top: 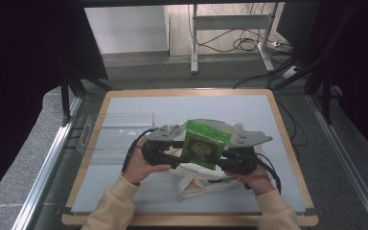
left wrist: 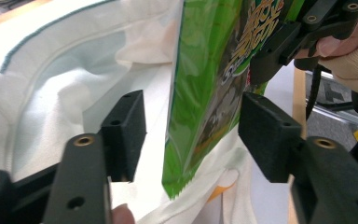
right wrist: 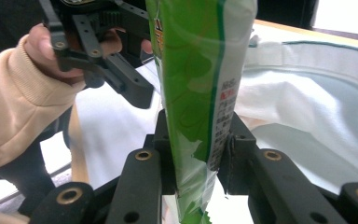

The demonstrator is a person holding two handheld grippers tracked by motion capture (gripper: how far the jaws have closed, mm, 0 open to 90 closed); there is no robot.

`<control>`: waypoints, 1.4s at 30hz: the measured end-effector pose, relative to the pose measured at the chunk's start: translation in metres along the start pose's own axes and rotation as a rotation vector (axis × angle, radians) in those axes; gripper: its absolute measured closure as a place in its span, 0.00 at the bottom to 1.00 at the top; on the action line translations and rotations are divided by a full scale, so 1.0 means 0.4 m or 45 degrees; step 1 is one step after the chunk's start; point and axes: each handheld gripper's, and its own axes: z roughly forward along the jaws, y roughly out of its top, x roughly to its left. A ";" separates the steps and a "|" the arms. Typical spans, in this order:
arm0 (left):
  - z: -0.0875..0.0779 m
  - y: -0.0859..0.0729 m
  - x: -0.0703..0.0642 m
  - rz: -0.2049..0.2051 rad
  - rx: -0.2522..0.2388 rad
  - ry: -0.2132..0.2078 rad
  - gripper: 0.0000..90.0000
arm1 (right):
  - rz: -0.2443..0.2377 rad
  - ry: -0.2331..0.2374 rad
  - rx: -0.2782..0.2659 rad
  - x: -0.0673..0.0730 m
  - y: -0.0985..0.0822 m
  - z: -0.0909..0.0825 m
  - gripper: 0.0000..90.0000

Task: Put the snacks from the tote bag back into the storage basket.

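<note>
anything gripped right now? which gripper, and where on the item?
The right gripper is shut on the green snack packet, jaws pinching its side edge near a lower corner, over the white cloth bag. The left gripper straddles the opposite edge with open jaws, not pressing.

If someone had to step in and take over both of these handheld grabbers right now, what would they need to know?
Right gripper: shut on the lower edge of the green snack packet, holding it upright.
Left gripper: open, its jaws standing apart on either side of the packet without pressing it.
The packet hangs over the open white cloth bag, which lies on the table.
Done: the packet is passed to the right gripper.
Left, probably: lower the packet into the bag and let go.
</note>
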 end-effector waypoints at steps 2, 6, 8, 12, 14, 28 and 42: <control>-0.002 0.000 0.001 -0.003 -0.002 0.013 0.41 | 0.000 -0.014 -0.006 -0.003 0.001 -0.006 0.79; -0.005 0.000 0.002 0.002 0.000 0.049 0.39 | 0.002 -0.043 -0.008 -0.006 0.002 -0.016 0.79; -0.008 0.000 0.003 0.002 -0.002 0.055 0.39 | 0.001 -0.053 -0.012 -0.006 0.004 -0.020 0.79; -0.013 -0.001 0.005 0.005 -0.002 0.077 0.38 | -0.010 -0.107 0.018 -0.006 0.009 -0.025 0.79; -0.015 -0.001 0.007 0.006 0.000 0.090 0.37 | -0.025 -0.141 0.049 -0.004 0.011 -0.027 0.79; -0.033 0.000 0.013 0.002 -0.026 0.110 0.36 | -0.102 -0.281 0.177 -0.001 0.007 -0.018 0.79; -0.062 0.041 0.002 0.044 -0.049 0.118 0.33 | -0.199 -0.295 0.320 -0.002 0.039 -0.011 0.79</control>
